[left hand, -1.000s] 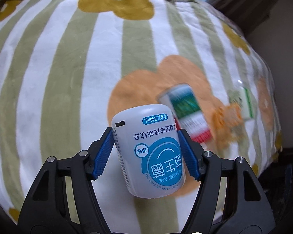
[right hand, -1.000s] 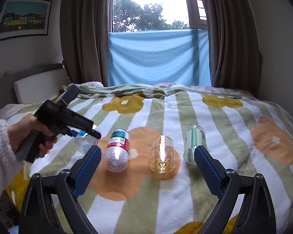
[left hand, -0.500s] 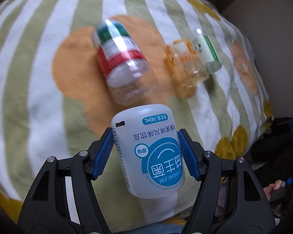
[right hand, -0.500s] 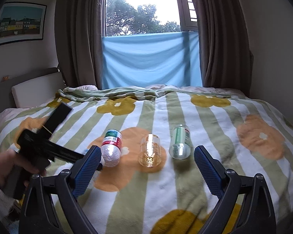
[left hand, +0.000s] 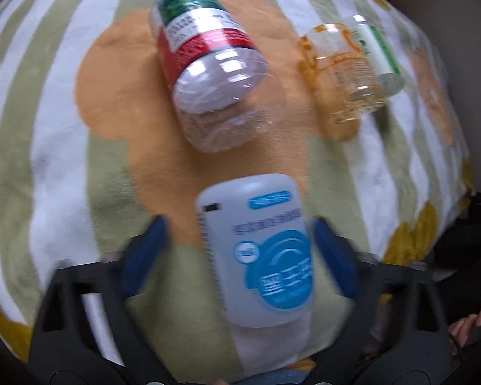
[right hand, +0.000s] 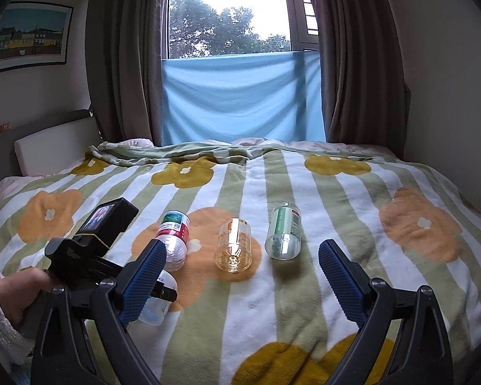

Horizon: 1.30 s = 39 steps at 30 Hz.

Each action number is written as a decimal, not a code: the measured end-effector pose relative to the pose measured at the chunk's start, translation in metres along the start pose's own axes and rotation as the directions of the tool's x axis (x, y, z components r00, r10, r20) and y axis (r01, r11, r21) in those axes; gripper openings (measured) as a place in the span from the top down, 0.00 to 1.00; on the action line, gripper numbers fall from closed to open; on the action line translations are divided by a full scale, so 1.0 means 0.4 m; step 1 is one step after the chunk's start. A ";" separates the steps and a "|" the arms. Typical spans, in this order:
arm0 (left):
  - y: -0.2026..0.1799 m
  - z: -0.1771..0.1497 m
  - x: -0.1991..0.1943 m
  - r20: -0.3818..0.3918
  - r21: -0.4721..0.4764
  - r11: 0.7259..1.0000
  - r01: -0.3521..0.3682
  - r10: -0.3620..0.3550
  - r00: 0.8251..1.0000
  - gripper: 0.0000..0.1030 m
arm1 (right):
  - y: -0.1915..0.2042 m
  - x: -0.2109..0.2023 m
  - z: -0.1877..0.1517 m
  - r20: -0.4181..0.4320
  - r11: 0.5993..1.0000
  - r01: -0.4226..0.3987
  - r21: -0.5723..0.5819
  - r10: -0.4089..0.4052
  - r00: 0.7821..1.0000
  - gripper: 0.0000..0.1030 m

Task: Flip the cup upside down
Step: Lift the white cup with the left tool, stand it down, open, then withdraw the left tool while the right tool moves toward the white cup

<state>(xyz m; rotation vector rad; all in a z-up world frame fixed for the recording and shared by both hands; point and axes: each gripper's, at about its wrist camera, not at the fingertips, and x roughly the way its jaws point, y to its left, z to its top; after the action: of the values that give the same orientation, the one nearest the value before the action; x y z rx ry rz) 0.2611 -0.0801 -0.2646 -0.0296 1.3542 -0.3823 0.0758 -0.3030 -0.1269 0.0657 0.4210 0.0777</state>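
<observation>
My left gripper point(left hand: 237, 240): jaws spread, gap each side of white cup point(left hand: 259, 256), no pad touching it. Cup stands inverted on bed blanket point(left hand: 48, 147), blue label upside down. My right gripper point(right hand: 240, 276): jaws wide, nothing between. Beyond cup: red-and-green-labelled bottle point(left hand: 208, 73) on its side. Farther right, clear orange-tinted cup point(left hand: 340, 67), then green-labelled bottle point(right hand: 283, 231), both lying down.

A home bedroom. A bed point(right hand: 272, 288) under a flowered, striped blanket point(right hand: 352, 211) fills it. At 12 o'clock, a curtained window point(right hand: 231, 12); at 10 o'clock, a framed picture point(right hand: 29, 37).
</observation>
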 end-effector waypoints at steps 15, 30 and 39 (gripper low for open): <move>0.017 -0.186 -0.301 0.334 -0.071 0.994 -0.083 0.102 0.937 0.00 | 0.036 0.059 0.179 -0.239 0.967 -0.251 -0.034 0.236 0.942 0.08; 0.126 -0.328 -0.397 0.490 -0.126 0.991 -0.039 0.097 0.867 0.00 | 0.184 0.481 0.068 -0.792 0.914 -0.252 0.318 0.402 0.460 0.08; 0.160 -0.309 -0.365 0.472 -0.088 0.996 -0.017 0.057 0.880 0.00 | 0.211 0.611 -0.022 -0.883 0.936 -0.161 0.314 0.350 0.313 0.19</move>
<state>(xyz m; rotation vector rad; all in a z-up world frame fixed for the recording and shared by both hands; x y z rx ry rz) 0.1354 0.0461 -0.1697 -0.1555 0.8801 -0.2638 0.2893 -0.1968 -0.2273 0.2701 1.6232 0.4227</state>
